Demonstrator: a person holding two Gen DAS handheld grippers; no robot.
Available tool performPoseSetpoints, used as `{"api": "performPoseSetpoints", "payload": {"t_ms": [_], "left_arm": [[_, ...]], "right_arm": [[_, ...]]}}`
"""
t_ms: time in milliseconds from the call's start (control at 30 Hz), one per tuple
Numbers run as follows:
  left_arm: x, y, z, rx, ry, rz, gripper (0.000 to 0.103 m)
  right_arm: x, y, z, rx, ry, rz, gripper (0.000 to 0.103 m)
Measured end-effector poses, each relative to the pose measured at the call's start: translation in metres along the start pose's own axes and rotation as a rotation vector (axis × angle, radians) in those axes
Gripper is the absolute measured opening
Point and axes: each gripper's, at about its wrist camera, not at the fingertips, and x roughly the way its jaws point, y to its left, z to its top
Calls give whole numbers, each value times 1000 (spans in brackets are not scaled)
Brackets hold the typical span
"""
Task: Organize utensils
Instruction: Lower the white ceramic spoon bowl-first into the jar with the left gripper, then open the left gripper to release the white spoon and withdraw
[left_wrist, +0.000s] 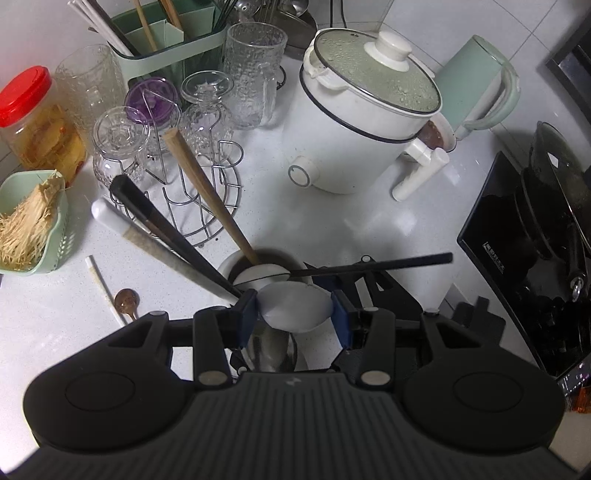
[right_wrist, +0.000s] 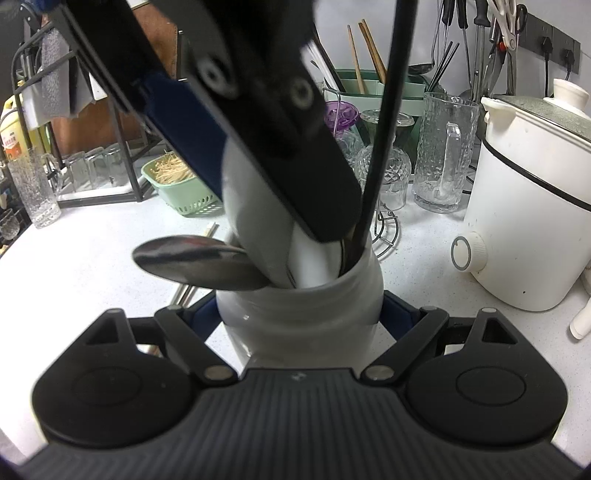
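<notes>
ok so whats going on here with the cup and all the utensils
A person is sorting utensils with two hand-held tongs. The right tongs are clamped on the sides of a white cup standing on the counter. The left tongs hold a white spoon and are lowering it into the cup, which already holds chopsticks and a metal spoon.

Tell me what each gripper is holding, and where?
The left gripper pinches a white spoon across its wide bowl end. The right gripper squeezes the white holder cup by its sides.
</notes>
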Motion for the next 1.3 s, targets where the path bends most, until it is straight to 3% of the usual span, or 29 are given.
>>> {"api": "performPoseSetpoints", "payload": {"t_ms": [667, 1033, 1300], "left_arm": [[-16, 9, -6, -76, -31, -1, 53], [-71, 14, -35, -147, -221, 64, 54], [-94, 30, -75, -292, -334, 119, 54]], "right_arm": [[-1, -2, -1, -1, -10, 8, 91], [0, -6, 0, -15, -7, 38, 91], [1, -12, 2, -19, 3, 57, 91]]}}
